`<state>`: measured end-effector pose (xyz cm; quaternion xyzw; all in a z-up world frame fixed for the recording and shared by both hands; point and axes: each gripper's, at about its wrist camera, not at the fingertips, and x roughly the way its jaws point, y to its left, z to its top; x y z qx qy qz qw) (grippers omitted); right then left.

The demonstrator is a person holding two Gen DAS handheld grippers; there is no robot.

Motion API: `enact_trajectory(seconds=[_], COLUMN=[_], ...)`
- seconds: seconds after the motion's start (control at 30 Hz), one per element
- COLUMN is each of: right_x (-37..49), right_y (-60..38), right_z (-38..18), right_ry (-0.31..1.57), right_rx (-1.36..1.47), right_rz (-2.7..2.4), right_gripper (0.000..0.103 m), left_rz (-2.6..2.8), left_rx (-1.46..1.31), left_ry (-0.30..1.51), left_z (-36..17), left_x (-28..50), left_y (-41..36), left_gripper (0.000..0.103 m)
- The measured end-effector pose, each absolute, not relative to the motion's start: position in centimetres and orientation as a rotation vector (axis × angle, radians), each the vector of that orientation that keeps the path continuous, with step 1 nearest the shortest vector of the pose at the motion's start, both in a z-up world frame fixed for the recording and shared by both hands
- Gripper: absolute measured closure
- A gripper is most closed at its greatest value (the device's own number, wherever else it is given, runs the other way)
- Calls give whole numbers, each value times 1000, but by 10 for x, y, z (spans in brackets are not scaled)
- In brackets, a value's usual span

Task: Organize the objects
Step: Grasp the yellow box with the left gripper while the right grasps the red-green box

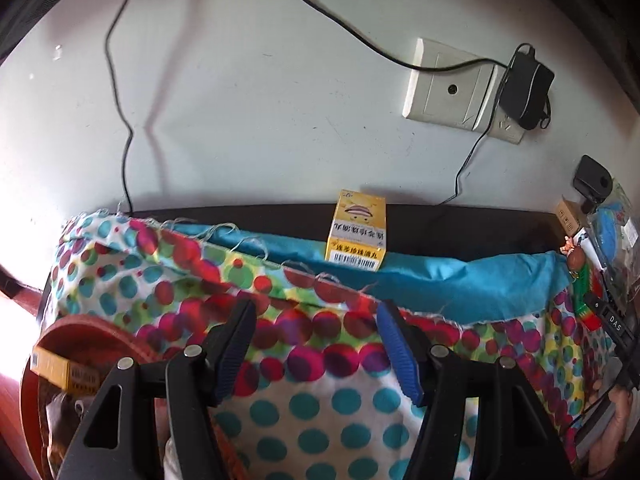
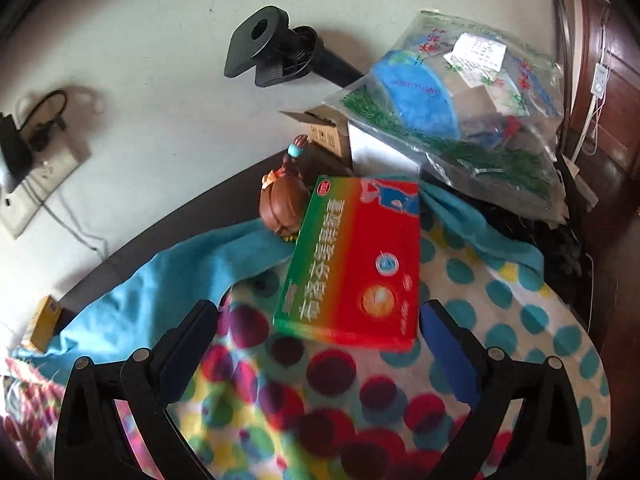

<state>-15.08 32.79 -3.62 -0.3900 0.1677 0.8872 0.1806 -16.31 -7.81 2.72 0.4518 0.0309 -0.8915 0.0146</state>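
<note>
My left gripper (image 1: 316,344) hangs open over a polka-dot cloth (image 1: 320,412) with nothing between its fingers. Beyond it a small yellow box (image 1: 357,236) stands upright at the table's far edge, against the wall. My right gripper (image 2: 320,330) is open too. A flat red-and-green medicine box (image 2: 352,264) lies on the cloth (image 2: 500,300), its near end between the fingertips. The right pad (image 2: 444,344) is close beside the box's edge and the left finger (image 2: 196,332) stands well apart from it. The same yellow box (image 2: 46,320) shows at the far left.
A reddish basket (image 1: 80,328) holding another yellow box (image 1: 60,368) sits at the lower left. A brown figurine (image 2: 282,204), a cardboard box (image 2: 324,132), a plastic bag (image 2: 460,100) and a black clamp mount (image 2: 272,48) crowd the back. A wall socket (image 1: 452,88) with cables is behind.
</note>
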Motion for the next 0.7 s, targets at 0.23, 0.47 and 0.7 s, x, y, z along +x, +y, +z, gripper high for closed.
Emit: enact_trajectory(seconds=[0.23,0.47,0.7], right_x=[-161,-160,-162], right_y=[330,340,340], right_z=[-52,-55,-55], right_ry=[418,502,502], right_rx=[-1097,-1107,-1114], right_rz=[2472,2502,2514], right_gripper=[12,26,26], left_rz=[-2761,-2789,-2718], left_rx=[1429,1492,1581], left_ry=[-47,-110,-132], left_z=[12,0,-13], left_x=[-191,-221,-251], left_y=[-63,-45,-41], left_gripper=[39,39,39])
